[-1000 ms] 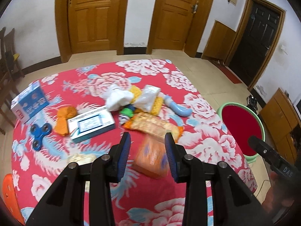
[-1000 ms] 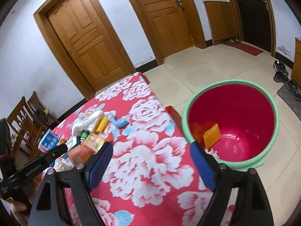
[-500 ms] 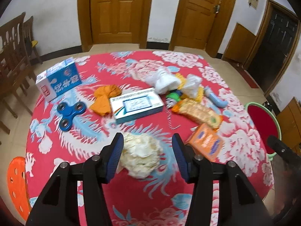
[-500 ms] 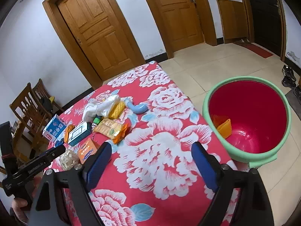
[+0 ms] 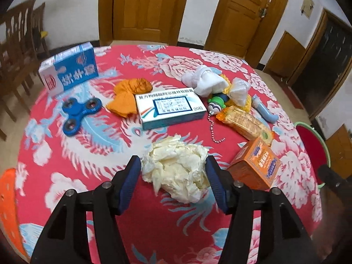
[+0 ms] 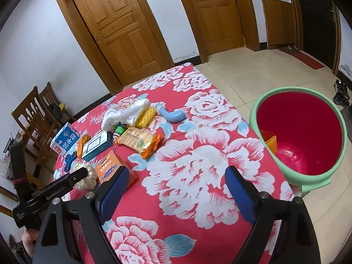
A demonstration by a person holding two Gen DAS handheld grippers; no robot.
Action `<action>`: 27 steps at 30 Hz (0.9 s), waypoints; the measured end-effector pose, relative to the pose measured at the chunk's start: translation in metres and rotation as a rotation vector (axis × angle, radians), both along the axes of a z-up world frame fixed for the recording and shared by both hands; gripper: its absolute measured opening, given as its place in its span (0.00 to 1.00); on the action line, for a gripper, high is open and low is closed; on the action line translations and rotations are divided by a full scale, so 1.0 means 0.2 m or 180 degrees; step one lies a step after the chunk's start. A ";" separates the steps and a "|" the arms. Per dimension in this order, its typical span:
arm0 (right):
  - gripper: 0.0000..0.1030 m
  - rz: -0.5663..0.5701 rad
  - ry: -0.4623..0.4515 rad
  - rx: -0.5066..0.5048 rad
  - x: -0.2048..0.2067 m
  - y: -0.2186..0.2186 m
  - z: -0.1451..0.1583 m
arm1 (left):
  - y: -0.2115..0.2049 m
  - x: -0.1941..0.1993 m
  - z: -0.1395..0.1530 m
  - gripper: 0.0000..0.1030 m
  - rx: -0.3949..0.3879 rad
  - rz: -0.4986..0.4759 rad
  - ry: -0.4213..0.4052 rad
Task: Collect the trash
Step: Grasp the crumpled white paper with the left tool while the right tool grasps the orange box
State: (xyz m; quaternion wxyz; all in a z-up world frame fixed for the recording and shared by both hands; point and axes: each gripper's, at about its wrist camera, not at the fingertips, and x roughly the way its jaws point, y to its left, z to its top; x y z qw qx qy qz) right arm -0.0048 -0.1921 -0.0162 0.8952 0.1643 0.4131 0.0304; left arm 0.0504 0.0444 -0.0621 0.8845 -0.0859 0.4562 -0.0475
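Progress: my left gripper, jaws apart, brackets the crumpled paper wad at lower centre. My right gripper hangs wide open, empty. The bin, right edge, holds one or two scraps; most trash remains on the tablecloth.

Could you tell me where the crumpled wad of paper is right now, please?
In the left wrist view the crumpled paper lies on the red floral tablecloth between the open left gripper's fingers, with the orange box just to its right.
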 end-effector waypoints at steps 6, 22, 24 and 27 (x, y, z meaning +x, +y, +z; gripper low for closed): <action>0.88 0.0034 0.0020 -0.0018 0.01 0.04 -0.01 | -0.01 0.00 0.00 0.56 -0.0035 -0.0020 -0.0030; 0.88 0.0321 0.0083 -0.0056 0.07 0.19 -0.04 | 0.06 -0.06 0.11 0.35 0.0035 0.0021 -0.0293; 0.88 0.0380 0.0092 -0.0086 0.08 0.22 -0.05 | 0.08 -0.07 0.13 0.35 0.0127 0.0096 -0.0332; 0.88 0.0474 0.0112 -0.0129 0.10 0.27 -0.06 | 0.12 -0.07 0.14 0.35 0.0206 0.0188 -0.0356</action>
